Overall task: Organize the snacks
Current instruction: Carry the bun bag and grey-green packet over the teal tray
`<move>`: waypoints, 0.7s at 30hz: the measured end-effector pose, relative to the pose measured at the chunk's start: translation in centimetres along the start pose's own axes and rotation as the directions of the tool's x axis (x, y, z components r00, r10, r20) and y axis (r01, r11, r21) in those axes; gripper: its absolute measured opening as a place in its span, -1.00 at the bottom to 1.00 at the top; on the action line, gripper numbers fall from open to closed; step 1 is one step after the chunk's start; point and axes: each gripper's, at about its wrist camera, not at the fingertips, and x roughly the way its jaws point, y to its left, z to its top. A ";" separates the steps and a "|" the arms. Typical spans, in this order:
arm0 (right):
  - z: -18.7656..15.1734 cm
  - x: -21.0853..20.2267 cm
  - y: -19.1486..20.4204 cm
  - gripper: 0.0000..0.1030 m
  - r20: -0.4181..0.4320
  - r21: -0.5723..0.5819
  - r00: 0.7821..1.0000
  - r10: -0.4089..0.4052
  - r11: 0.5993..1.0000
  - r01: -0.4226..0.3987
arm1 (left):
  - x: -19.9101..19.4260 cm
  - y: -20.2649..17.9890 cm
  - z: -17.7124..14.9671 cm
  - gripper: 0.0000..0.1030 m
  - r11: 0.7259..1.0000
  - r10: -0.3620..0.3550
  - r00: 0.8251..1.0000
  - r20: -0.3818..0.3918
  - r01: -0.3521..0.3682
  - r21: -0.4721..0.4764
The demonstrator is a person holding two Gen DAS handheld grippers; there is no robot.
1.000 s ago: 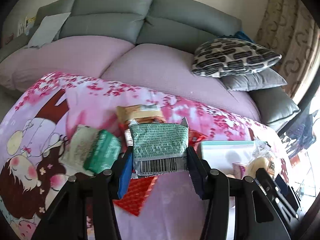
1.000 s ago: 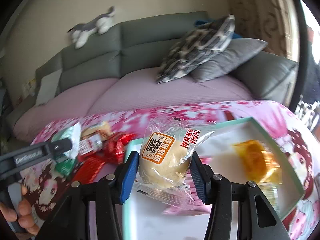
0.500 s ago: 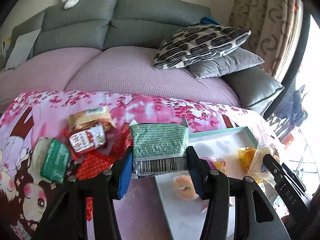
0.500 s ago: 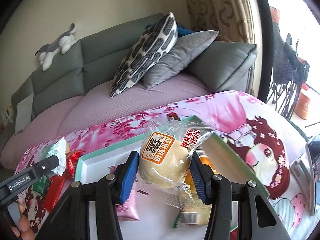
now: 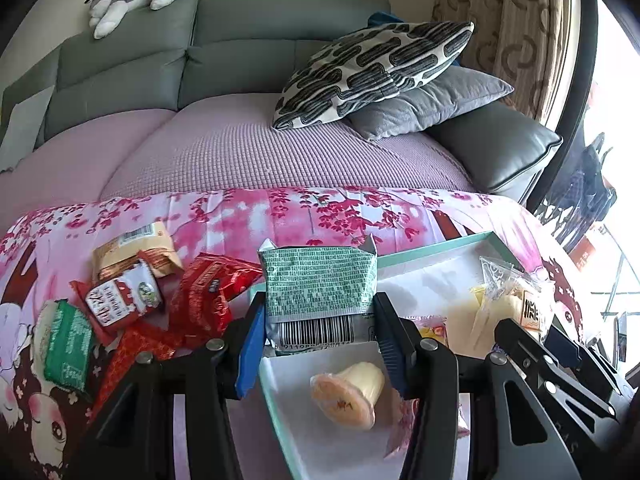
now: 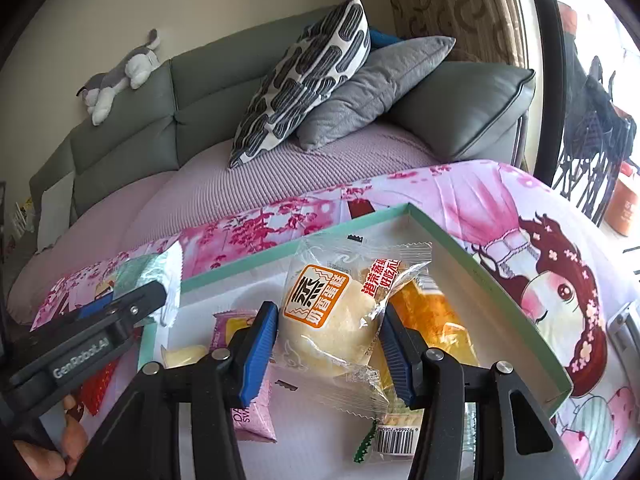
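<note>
My left gripper [image 5: 318, 336] is shut on a green foil snack packet [image 5: 320, 284] with a barcode, held over the left end of the white tray with a teal rim [image 5: 432, 246]. My right gripper [image 6: 328, 344] is shut on a clear-wrapped steamed cake [image 6: 332, 320] above the tray's [image 6: 500, 292] right half. In the tray lie a jelly cup [image 5: 348, 394], an orange-wrapped snack [image 6: 432, 316] and a pink sachet [image 6: 252, 416]. The left gripper [image 6: 92, 340] with its green packet [image 6: 160, 276] also shows at the left of the right wrist view, and the right gripper [image 5: 548, 352] shows beside the tray in the left wrist view.
Loose snacks lie on the pink cartoon cloth [image 5: 240, 216] left of the tray: red packets [image 5: 208, 292], a beige cracker pack [image 5: 132, 252] and a green packet [image 5: 68, 344]. Behind stands a grey sofa [image 5: 240, 52] with cushions [image 5: 372, 68]. A hand [image 6: 44, 452] holds the left gripper.
Both grippers have swung right, from the snack pile toward and over the tray, each keeping its packet. The tray now sits under both.
</note>
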 end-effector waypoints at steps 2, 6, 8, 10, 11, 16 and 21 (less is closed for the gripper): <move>-0.1 0.2 0.0 0.05 -0.006 0.001 1.000 0.003 1.000 -0.003 | 0.6 -0.2 -0.1 0.03 1.000 -0.001 1.000 -0.008 0.001 0.005; -0.2 0.5 0.1 0.05 -0.015 -0.004 1.000 0.004 1.000 -0.004 | 1.5 -0.4 -0.3 0.03 1.000 -0.002 1.000 -0.019 0.002 0.009; -0.2 0.6 0.1 0.05 -0.017 -0.005 1.000 0.002 1.000 -0.003 | 1.9 -0.5 -0.3 0.03 1.000 -0.002 1.000 -0.025 0.002 0.013; -0.3 0.6 0.1 0.05 -0.018 -0.001 1.000 0.003 1.000 -0.003 | 2.1 -0.6 -0.5 0.03 1.000 -0.003 0.999 -0.036 0.004 0.015; -0.3 0.6 0.0 0.05 -0.019 -0.001 1.000 0.003 1.000 -0.003 | 2.3 -0.7 -0.6 0.03 1.000 -0.010 0.999 -0.045 0.011 0.015; -0.3 0.8 -0.4 0.05 -0.029 0.014 1.000 -0.007 1.000 0.007 | 2.7 -1.1 -0.8 0.03 1.000 -0.022 0.997 -0.068 0.023 0.019; -0.2 0.8 -0.6 0.05 -0.030 0.019 0.999 -0.015 1.000 0.016 | 3.2 -1.0 -1.0 0.03 1.000 -0.018 0.995 -0.095 0.020 0.018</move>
